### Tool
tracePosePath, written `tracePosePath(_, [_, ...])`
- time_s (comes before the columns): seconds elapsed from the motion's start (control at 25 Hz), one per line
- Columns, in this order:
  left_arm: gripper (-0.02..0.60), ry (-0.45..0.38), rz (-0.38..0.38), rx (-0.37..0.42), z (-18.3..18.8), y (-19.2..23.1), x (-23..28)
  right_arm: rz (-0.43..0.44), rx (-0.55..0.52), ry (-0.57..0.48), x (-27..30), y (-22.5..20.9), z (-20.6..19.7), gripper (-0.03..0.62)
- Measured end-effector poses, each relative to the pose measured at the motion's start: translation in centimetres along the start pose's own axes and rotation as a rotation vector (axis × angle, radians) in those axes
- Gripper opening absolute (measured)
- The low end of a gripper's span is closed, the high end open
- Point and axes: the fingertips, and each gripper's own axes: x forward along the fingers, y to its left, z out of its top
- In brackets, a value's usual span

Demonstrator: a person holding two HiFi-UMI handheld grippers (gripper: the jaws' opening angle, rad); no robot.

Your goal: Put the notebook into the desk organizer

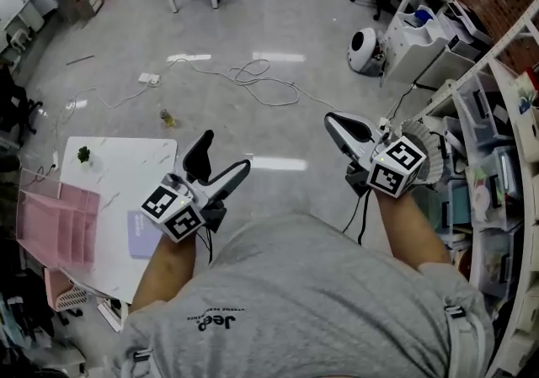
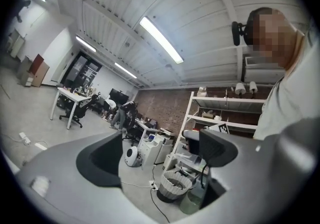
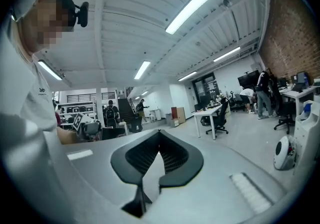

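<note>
Left tool point(image 1: 226, 153): grey shell, black pads; jaws wide apart, nothing between them.
Right tool point(image 3: 159, 140): black ribbed pads pressed together, gripping nothing.
Notebook point(image 1: 139, 231): thin pale-lilac rectangle, flat on the surface, partly behind the left tool's marker cube.
Desk organizer point(image 1: 57, 225): pink, boxy, split by dividers; at the surface's left edge, near the notebook, apart from it.
Surface point(image 1: 126, 174): smooth white top, rounded corners; small potted plant point(image 1: 83, 154) at its far corner.

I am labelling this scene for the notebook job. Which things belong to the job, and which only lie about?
Job: notebook; pink desk organizer; white table; left tongs, open; right tongs, shut.
Lying about: small plant; floor cables; power strip.
</note>
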Motion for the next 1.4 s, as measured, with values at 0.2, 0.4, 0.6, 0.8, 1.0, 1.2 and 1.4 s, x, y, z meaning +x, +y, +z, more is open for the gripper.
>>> tracePosePath(0.2, [0.511,-0.035,0.105,-0.065,-1.3,-0.1,3.4,0.149,-0.046,0.040,2.0,-4.0,1.0,0.003])
tracePosePath(0.4, [0.511,-0.062,0.244,-0.097,-2.6,1.8,0.4,0.308,-0.032,0.078,8.0,-2.4,0.3,0.003])
tracePosePath(0.6, [0.511,-0.135,0.464,-0.171,-5.2,4.4,-9.9,0.518,-0.055,0.139,15.4,6.1,-1.8,0.003])
tracePosePath(0.8, [0.511,-0.219,0.650,-0.290,-8.9,6.3,-20.8,0.696,-0.122,0.171,21.7,15.2,-4.0,0.003])
tracePosePath(1.0, [0.511,-0.296,0.809,-0.425,-13.7,7.4,-31.3,0.822,-0.169,0.222,26.0,24.2,-7.8,0.003])
tracePosePath(1.2, [0.511,-0.315,0.944,-0.573,-20.8,7.8,-38.3,0.914,-0.197,0.318,29.5,29.8,-13.9,0.003])
tracePosePath(1.4, [0.511,-0.334,1.004,-0.781,-28.8,9.7,-41.9,0.953,-0.206,0.413,30.1,32.8,-18.4,0.003])
